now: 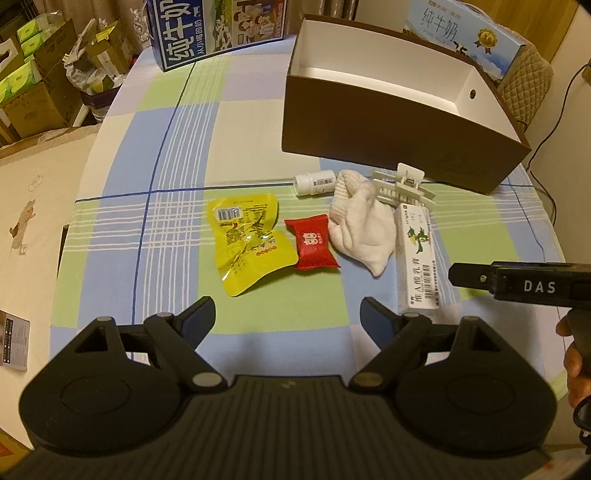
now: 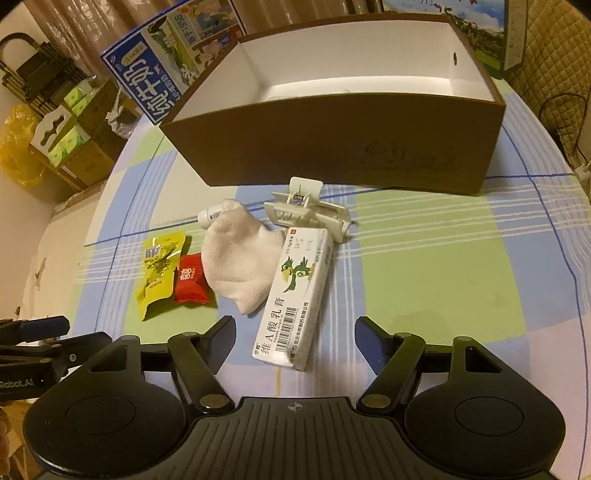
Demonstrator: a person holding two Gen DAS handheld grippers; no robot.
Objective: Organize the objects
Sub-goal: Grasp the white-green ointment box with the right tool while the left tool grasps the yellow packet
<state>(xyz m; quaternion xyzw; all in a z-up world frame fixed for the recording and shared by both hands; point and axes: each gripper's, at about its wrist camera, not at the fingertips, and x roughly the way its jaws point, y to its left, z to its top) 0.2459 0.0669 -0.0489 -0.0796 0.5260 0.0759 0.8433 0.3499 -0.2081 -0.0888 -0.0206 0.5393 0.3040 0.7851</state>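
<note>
A row of small items lies on the checked tablecloth: a yellow snack packet point(image 1: 247, 242) point(image 2: 159, 269), a red candy packet point(image 1: 312, 243) point(image 2: 190, 282), a white sock point(image 1: 360, 227) point(image 2: 242, 260), a white pill bottle point(image 1: 316, 182) point(image 2: 209, 216), a white hair clip point(image 1: 404, 186) point(image 2: 308, 212) and a long white ointment box point(image 1: 417, 254) point(image 2: 295, 299). Behind them stands an open brown box point(image 1: 399, 122) point(image 2: 332, 147) with a white inside. My left gripper point(image 1: 288, 317) is open, short of the packets. My right gripper point(image 2: 295, 341) is open, its fingers either side of the ointment box's near end, not touching.
Two blue milk cartons point(image 1: 218, 29) point(image 1: 469, 33) stand behind the brown box. Cardboard boxes and bags point(image 1: 40, 81) crowd the floor to the left. A quilted chair back point(image 1: 528, 85) is at the right. A leaflet point(image 1: 13, 343) lies near the left table edge.
</note>
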